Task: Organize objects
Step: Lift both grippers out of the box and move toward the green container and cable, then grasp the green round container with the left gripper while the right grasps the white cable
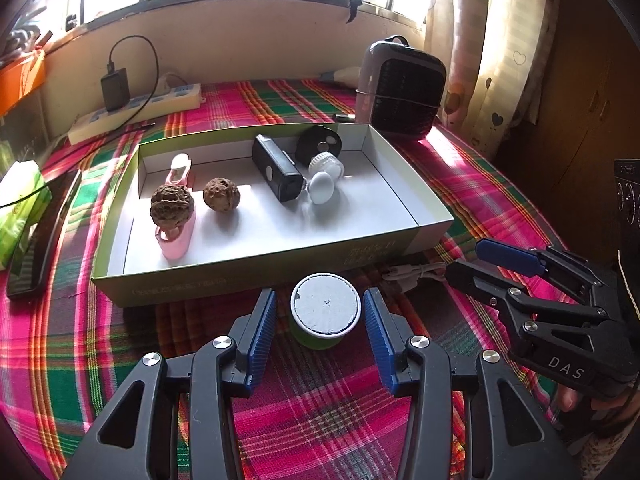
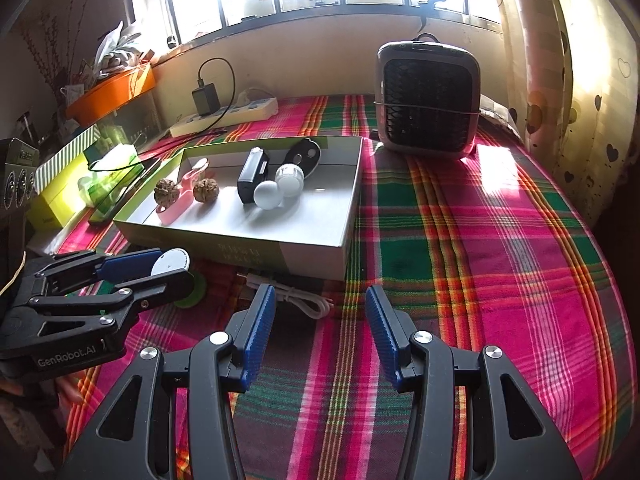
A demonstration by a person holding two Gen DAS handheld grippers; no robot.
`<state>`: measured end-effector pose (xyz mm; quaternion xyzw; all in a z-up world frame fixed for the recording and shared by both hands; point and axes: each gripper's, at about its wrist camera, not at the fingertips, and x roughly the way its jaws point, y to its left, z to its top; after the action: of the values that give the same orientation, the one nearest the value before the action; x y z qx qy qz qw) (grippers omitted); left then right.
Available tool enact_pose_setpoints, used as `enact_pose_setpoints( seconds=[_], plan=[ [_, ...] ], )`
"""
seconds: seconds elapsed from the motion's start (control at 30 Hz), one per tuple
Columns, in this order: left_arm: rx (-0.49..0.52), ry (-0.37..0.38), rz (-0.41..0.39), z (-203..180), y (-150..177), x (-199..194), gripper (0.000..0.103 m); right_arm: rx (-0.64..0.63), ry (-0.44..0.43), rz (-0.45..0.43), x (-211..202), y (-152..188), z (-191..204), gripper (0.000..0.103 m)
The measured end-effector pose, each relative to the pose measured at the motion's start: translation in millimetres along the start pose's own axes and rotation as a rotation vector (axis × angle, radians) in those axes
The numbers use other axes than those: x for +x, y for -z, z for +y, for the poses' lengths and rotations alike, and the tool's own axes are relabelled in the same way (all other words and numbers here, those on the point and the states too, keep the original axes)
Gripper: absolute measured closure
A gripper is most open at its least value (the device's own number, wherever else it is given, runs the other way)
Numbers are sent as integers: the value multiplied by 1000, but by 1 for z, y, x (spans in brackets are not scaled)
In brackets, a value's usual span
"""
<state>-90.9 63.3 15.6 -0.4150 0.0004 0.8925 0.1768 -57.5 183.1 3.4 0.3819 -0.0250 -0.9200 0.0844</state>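
A small green jar with a white lid (image 1: 325, 309) stands on the plaid cloth in front of the open box (image 1: 256, 268). My left gripper (image 1: 320, 320) is open, its blue pads on either side of the jar, apart from it. The box holds two walnuts (image 1: 172, 205), a pink clipper (image 1: 178, 236), a black device (image 1: 277, 168), a white bulb (image 1: 322, 187) and a black disc (image 1: 319, 142). My right gripper (image 2: 320, 320) is open and empty, over the cloth near a coiled white cable (image 2: 296, 298). In the right wrist view the left gripper (image 2: 132, 276) partly hides the jar (image 2: 173, 263).
A grey heater (image 2: 428, 96) stands behind the box at the right. A power strip with a charger (image 1: 140, 108) lies at the back left. A black phone (image 1: 38, 240) and green tissue pack (image 1: 20, 208) lie left of the box. Curtain at right.
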Motion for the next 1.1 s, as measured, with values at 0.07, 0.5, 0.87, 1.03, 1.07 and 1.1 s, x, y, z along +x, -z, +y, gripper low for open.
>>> enact_pose_setpoints(
  seconds=[0.07, 0.5, 0.87, 1.03, 1.07, 1.1],
  plan=[
    [-11, -3, 1, 2, -1, 1, 60, -4, -12, 11, 2, 0, 0, 55],
    [-28, -60, 21, 17, 0, 2, 60, -78, -101, 113, 24, -3, 9, 55],
    [-52, -78, 16, 33, 1, -3, 60, -205, -188, 155, 18, 6, 34, 55],
    [-58, -79, 14, 37, 3, -4, 60, -197, -132, 120, 19, 1, 33, 55],
    [-59, -77, 14, 38, 3, -4, 60, -190, -131, 124, 22, -1, 33, 55],
    [-61, -78, 15, 38, 3, -4, 60, -189, -127, 131, 24, -1, 33, 55]
  ],
)
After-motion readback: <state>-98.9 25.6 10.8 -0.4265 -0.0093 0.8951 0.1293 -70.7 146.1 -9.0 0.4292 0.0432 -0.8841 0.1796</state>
